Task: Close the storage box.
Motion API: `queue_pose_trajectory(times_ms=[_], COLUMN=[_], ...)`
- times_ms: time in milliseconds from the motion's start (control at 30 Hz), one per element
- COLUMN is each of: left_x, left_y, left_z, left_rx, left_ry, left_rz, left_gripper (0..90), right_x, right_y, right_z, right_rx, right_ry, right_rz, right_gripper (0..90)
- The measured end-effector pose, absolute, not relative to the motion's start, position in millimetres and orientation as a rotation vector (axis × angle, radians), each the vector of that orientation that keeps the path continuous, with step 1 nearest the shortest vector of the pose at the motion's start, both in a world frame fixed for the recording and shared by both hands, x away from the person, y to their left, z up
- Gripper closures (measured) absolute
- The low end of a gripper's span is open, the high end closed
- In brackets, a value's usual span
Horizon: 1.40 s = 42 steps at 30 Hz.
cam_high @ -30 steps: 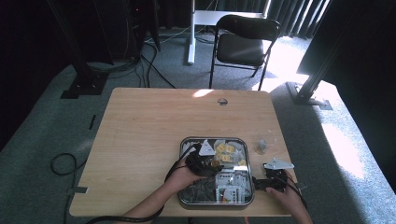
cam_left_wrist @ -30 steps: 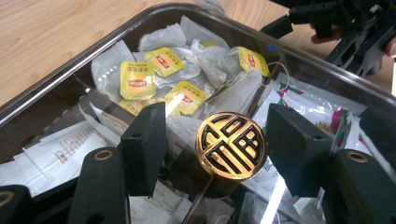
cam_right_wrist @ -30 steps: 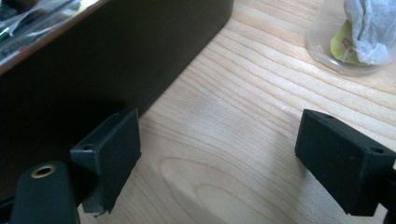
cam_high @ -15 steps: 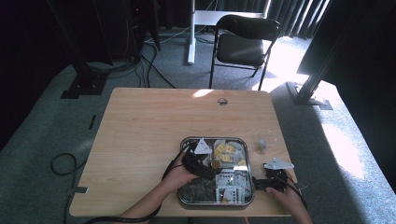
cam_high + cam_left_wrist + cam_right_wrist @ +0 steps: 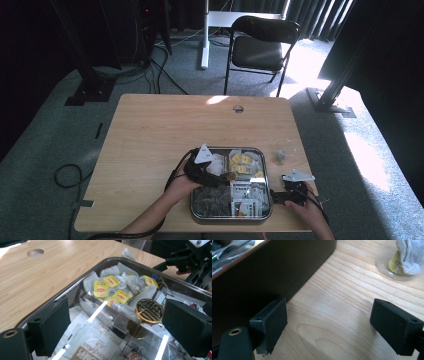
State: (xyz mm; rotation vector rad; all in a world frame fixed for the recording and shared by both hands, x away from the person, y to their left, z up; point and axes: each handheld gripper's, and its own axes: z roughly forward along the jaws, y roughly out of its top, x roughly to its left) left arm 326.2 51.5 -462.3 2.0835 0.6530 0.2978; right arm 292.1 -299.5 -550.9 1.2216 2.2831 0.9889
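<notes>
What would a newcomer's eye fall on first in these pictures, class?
Most striking is the metal tray at the table's near edge, with yellow-tagged tea bags heaped in its far compartment. A round gold medallion stands between the open jaws of the left hand-held gripper, over clear packets in the tray. Right of the tray, the right hand-held gripper hangs open over bare wood, near a clear cup holding one tea bag.
</notes>
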Motion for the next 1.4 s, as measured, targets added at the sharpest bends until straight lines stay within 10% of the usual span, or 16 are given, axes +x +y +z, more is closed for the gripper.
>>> queue_pose_trajectory(times_ms=[1400], left_x=[324], left_y=[187], left_z=[-505], left_rx=[2.011], left_ry=[0.837], left_rz=[0.387], left_gripper=[8.3], right_x=[292], right_y=[-300], right_z=[-551], right_rx=[1.222], right_ry=[2.283], right_rz=[0.988], right_gripper=[13.5])
